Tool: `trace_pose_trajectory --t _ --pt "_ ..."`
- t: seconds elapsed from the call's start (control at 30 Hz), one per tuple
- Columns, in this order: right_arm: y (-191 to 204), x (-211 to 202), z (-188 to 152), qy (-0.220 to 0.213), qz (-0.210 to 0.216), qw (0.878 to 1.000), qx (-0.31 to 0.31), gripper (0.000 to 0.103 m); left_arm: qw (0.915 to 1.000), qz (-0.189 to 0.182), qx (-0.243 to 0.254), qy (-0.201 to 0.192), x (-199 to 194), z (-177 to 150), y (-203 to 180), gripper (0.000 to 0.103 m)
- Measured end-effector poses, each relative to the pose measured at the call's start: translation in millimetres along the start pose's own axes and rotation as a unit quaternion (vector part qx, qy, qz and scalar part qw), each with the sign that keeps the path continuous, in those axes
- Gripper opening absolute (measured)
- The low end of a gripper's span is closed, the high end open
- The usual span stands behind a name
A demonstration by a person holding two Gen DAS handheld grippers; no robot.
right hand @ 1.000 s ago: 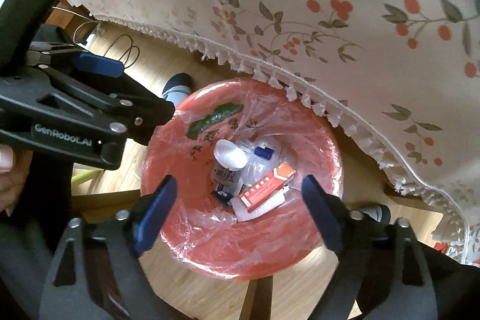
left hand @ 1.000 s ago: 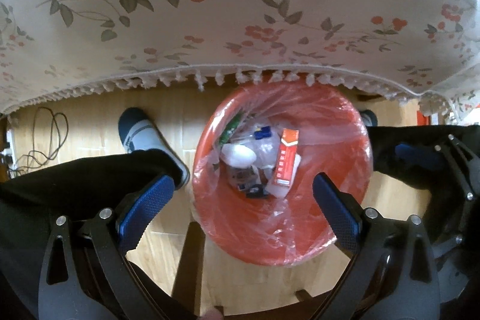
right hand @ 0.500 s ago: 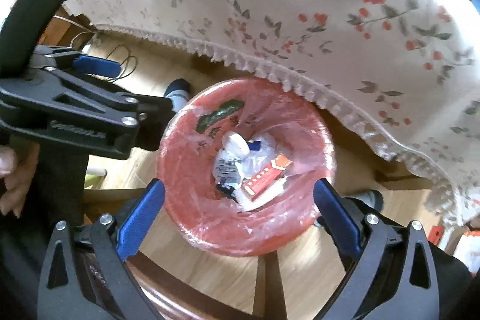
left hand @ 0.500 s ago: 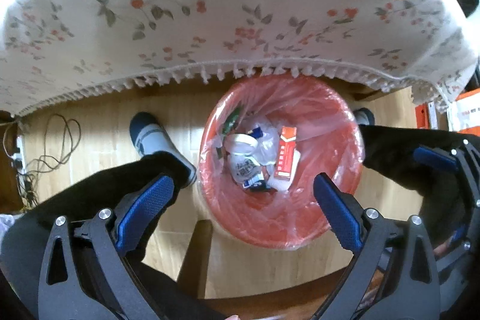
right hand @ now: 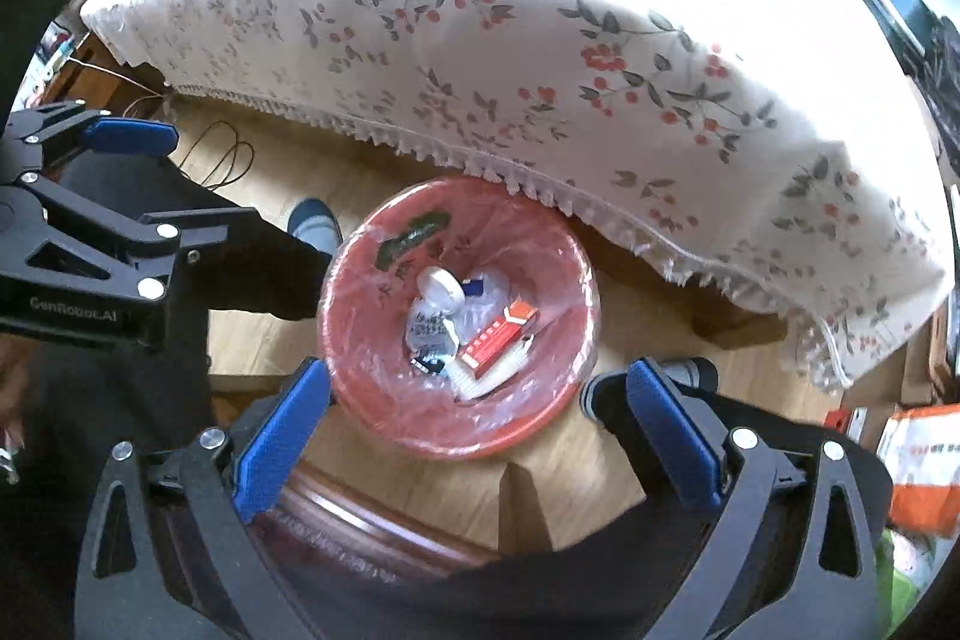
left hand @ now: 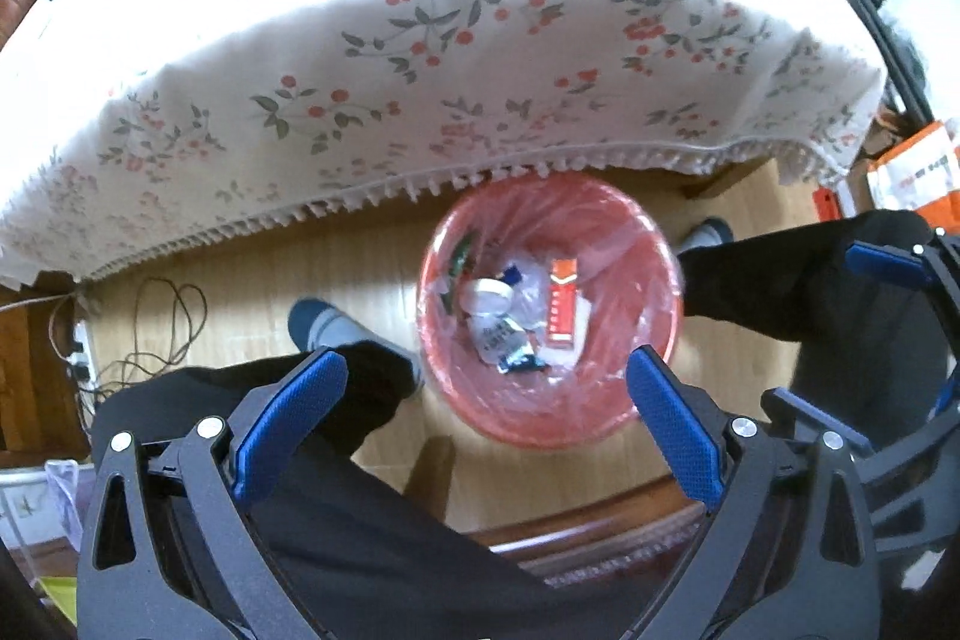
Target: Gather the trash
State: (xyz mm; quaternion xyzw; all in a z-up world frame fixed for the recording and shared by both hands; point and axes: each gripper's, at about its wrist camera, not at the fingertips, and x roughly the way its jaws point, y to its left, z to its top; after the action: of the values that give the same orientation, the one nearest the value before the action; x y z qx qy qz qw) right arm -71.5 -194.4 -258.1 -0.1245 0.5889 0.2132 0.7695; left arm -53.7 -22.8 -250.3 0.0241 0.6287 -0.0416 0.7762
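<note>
Both grippers are hanging empty over the bin (left hand: 549, 310): left gripper (left hand: 487, 400) with fingers wide apart, right gripper (right hand: 477, 409) likewise. The trash (right hand: 474, 328) is lying in the bin, on the floor beside the desk (left hand: 420, 100). I am judging the drop done; next I am seeking more litter.

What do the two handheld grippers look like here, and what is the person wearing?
Both the left gripper and the right gripper have black, angular linkage frames with silver rivets and triangular cut-outs. Their fingers carry blue textured pads. In the right wrist view, the left gripper's side shows pale lettering that reads roughly GenRobot.AI. The person wears black trousers and grey socks with dark blue toes.
</note>
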Motion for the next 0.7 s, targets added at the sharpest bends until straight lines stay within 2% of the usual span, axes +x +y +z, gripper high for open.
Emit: trace_pose_trajectory --t 0.27,0.7 --pt "4 -25 -3 0.001 0.006 1.000 -0.004 0.098 0.9997 -0.018 -0.005 0.015 -21 -5 2 0.097" --pt "13 -29 -2 0.002 0.012 1.000 -0.017 0.098 0.9997 0.001 0.011 0.023 -27 -8 -1 0.097"
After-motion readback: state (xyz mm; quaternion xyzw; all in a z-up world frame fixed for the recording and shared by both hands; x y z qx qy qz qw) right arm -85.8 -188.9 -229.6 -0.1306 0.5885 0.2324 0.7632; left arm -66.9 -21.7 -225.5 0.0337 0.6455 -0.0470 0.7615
